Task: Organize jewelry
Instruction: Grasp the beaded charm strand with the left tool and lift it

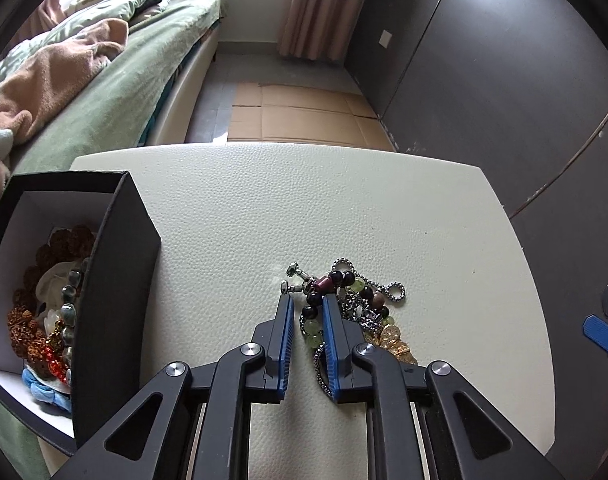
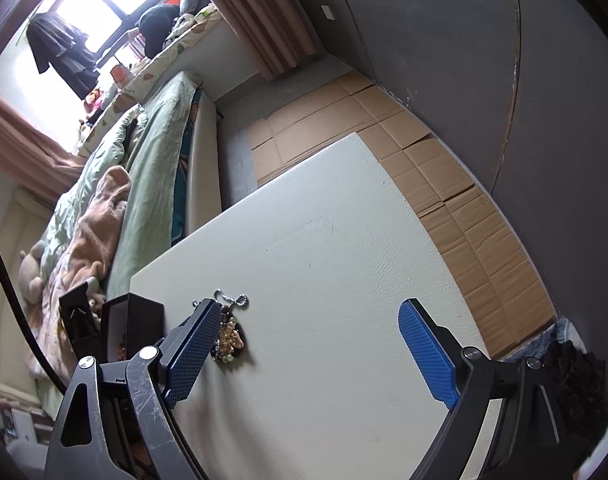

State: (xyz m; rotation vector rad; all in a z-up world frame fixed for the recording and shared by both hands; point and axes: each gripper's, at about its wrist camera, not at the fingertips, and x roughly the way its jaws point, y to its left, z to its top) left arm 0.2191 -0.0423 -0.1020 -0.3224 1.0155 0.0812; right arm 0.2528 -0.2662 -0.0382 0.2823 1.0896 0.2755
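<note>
A tangled pile of jewelry (image 1: 352, 304), with beaded bracelets, metal chains and gold pieces, lies on the white table (image 1: 287, 208). My left gripper (image 1: 308, 300) is low over the pile's left part, jaws narrowly apart with a green and dark beaded bracelet (image 1: 311, 322) between the blue pads. Whether the pads press on it is unclear. A black box (image 1: 115, 280) at the left holds several bracelets (image 1: 51, 320). My right gripper (image 2: 308, 316) is open and empty above the table; the pile (image 2: 228, 336) and box (image 2: 137, 320) show at its left.
A bed (image 1: 103, 92) with green bedding runs along the left of the table. Flattened cardboard (image 1: 299, 116) lies on the floor beyond the table's far edge. A dark wardrobe wall (image 1: 504, 80) stands on the right.
</note>
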